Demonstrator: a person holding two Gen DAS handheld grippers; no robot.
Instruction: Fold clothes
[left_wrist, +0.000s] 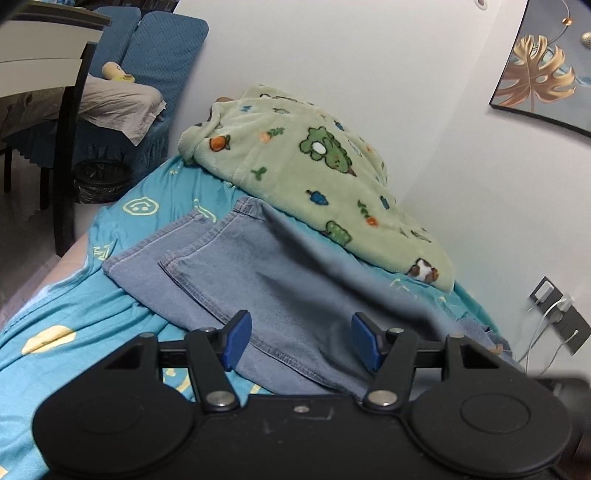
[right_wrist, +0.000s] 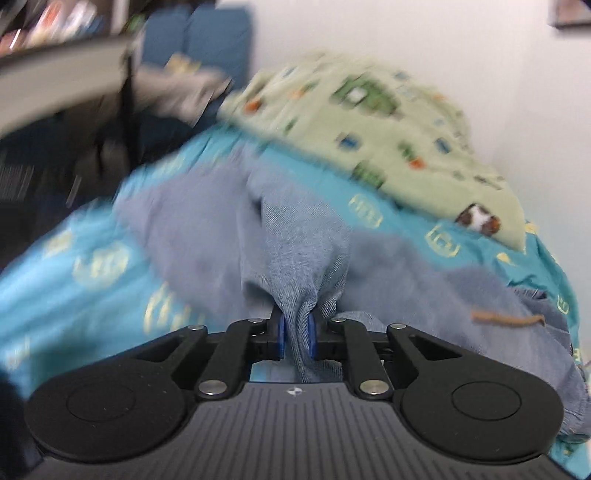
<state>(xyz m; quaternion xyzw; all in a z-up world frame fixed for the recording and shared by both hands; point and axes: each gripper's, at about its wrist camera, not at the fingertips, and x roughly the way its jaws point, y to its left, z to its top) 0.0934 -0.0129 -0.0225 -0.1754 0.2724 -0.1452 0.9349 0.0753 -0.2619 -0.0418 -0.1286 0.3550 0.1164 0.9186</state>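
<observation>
Light blue jeans (left_wrist: 229, 273) lie spread on a turquoise patterned bed sheet (left_wrist: 55, 317), their hems pointing to the far left. My left gripper (left_wrist: 300, 325) hovers just over the jeans' near part, open, its blue pads (left_wrist: 238, 339) wide apart and pressing on nothing. In the blurred right wrist view, my right gripper (right_wrist: 295, 326) is shut on a bunched fold of the jeans (right_wrist: 303, 251). The denim rises in a ridge from between the pads. A brown cord (right_wrist: 506, 319) lies on the denim to the right.
A crumpled green fleece blanket (left_wrist: 303, 166) with cartoon prints lies by the white wall, behind the jeans. Left of the bed stand a dark table leg (left_wrist: 70, 147), a blue-covered chair (left_wrist: 159, 55) and a black bin bag (left_wrist: 99, 181). A wall socket with cables (left_wrist: 554, 310) is at right.
</observation>
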